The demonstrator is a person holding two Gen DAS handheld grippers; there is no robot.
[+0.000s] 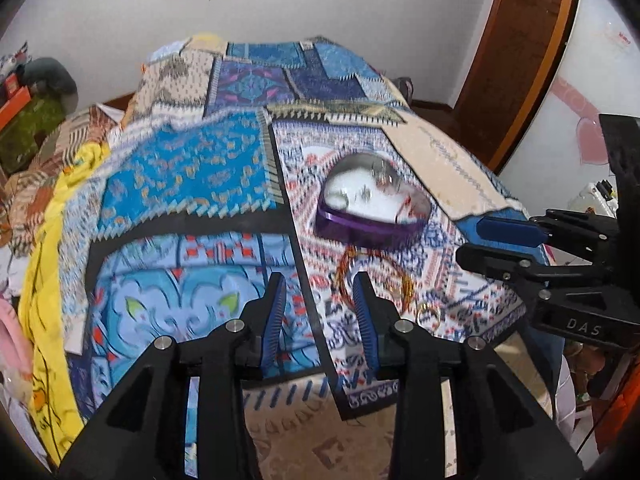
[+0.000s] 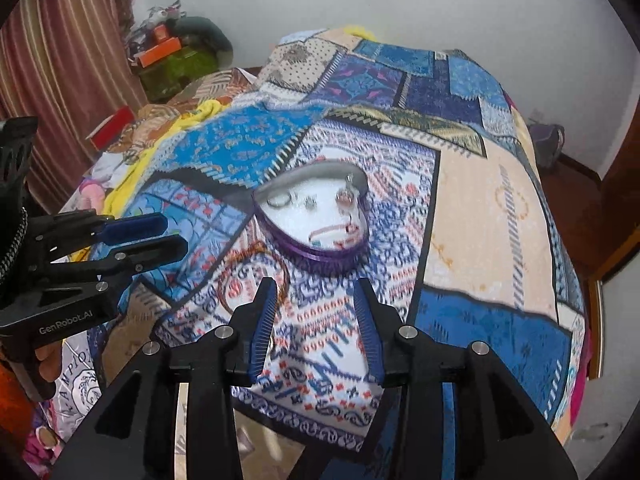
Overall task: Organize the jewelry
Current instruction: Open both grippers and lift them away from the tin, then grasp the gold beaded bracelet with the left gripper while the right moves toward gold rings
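A purple heart-shaped jewelry box (image 1: 374, 206) with a white lining lies open on the patchwork bedspread; it also shows in the right wrist view (image 2: 316, 220), holding a ring (image 2: 279, 201) and small earrings (image 2: 345, 199). A gold and red necklace (image 1: 374, 276) lies on the cover just in front of the box, also in the right wrist view (image 2: 250, 272). A gold ring (image 1: 427, 314) lies beside it. My left gripper (image 1: 320, 292) is open and empty, above the necklace's near left. My right gripper (image 2: 316, 294) is open and empty, in front of the box.
The bedspread (image 1: 192, 168) covers the whole bed. Yellow cloth (image 1: 44, 280) and bundled fabrics lie at the left edge. Boxes and a green case (image 2: 176, 64) stand by the far wall. A wooden door (image 1: 516, 52) is at right.
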